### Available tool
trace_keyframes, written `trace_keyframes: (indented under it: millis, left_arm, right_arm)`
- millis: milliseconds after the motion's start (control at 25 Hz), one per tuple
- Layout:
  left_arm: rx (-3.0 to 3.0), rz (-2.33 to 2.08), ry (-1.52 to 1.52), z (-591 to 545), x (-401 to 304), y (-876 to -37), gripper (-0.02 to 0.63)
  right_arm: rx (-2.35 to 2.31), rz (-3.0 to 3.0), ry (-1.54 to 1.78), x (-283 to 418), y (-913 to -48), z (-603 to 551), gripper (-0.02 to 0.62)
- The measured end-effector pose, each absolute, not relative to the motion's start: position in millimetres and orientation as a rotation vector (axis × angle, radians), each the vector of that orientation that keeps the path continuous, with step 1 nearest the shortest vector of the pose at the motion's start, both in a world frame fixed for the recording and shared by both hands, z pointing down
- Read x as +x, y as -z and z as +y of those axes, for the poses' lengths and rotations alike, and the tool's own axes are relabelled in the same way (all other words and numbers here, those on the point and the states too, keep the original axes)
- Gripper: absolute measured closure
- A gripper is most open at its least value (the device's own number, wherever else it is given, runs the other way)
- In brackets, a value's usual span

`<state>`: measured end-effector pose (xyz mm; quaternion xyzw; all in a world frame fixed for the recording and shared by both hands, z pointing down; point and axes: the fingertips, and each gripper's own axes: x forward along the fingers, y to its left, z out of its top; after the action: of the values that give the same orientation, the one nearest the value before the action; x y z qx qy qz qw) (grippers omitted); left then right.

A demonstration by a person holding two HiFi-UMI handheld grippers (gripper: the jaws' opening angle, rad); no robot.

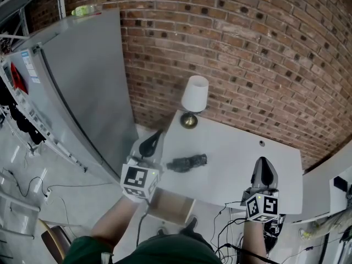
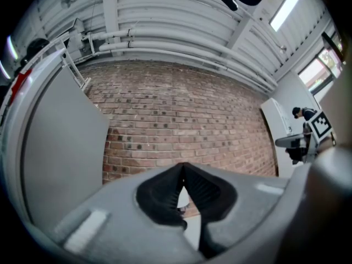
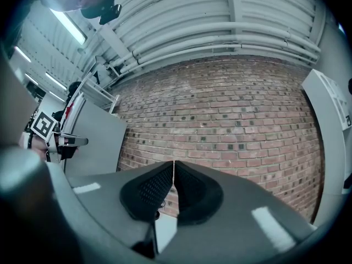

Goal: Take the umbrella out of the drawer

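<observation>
The folded black umbrella (image 1: 187,163) lies flat on the white table (image 1: 236,147), just left of the middle of the head view, resting free with neither tool touching it. Right below it in the frame, at the table's near edge, the drawer (image 1: 171,205) stands pulled out, its pale wooden inside showing. The left gripper (image 1: 159,132) hangs just to the upper left of the umbrella, over the table's left edge, its dark jaws clenched together at the tips with nothing between them. The right gripper (image 1: 263,160) sits well apart from the umbrella, toward the lower right of the frame above the table's near right part, and its jaws are pinched together too, gripping nothing. Both point toward the brick wall (image 1: 247,48) that fills the top of the frame. A small lamp (image 1: 194,95) with a white shade stands at the table's far left corner, and a tall grey fridge (image 1: 82,76) takes up the upper left.
</observation>
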<state>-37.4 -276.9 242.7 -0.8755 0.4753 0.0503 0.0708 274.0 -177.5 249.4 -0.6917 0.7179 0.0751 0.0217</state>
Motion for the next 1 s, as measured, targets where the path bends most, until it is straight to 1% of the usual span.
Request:
trace_keyframes:
  millis: [1000]
  left_arm:
    - [-2.646, 1.456, -0.148, -300.1, -23.0, -251.7, 0.607]
  right_arm:
    - [-2.160, 2.254, -0.200, 287.2, -259.4, -204.3, 0.589]
